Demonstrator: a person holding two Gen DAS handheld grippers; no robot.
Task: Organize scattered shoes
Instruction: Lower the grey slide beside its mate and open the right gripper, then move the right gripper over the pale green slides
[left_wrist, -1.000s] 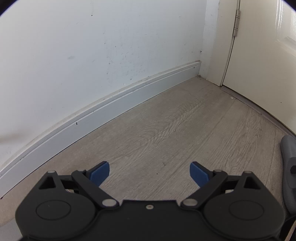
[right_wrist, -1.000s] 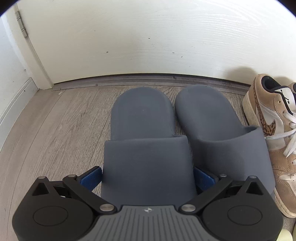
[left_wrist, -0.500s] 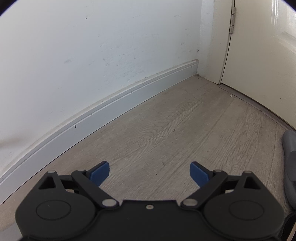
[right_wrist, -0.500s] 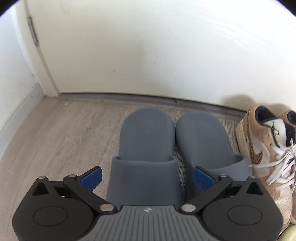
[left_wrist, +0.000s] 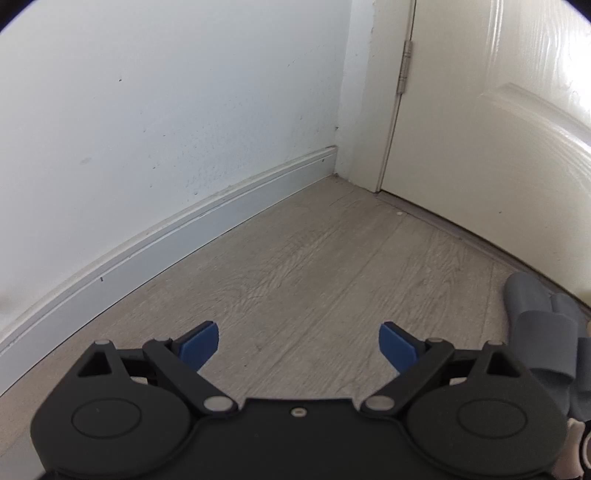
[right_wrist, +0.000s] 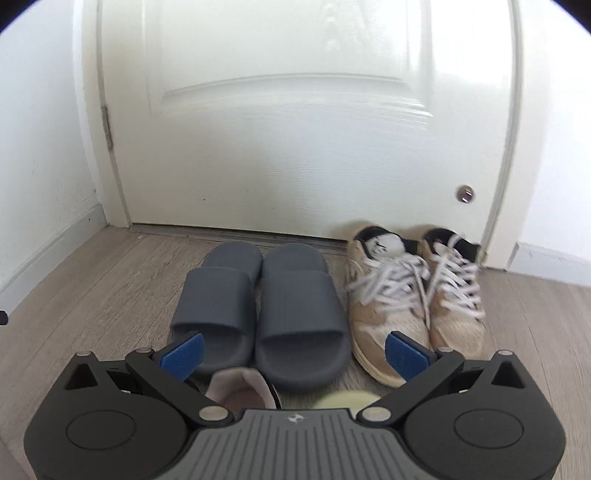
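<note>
In the right wrist view two grey slides, the left one and the right one, lie side by side on the floor before the white door. A pair of tan sneakers with white laces stands to their right. My right gripper is open and empty, held back from the slides. A pale shoe opening and a yellow-green round thing show just under it. My left gripper is open and empty over bare floor. The grey slides show at the right edge of its view.
A white wall with a grey skirting board runs along the left. The door frame and hinge form the corner. A round metal door stop sits low on the door's right. The wood floor lies open before the left gripper.
My right gripper has pulled back and up from the left slide, so both pairs now show in full. My left gripper has also drawn back and turned a little right.
</note>
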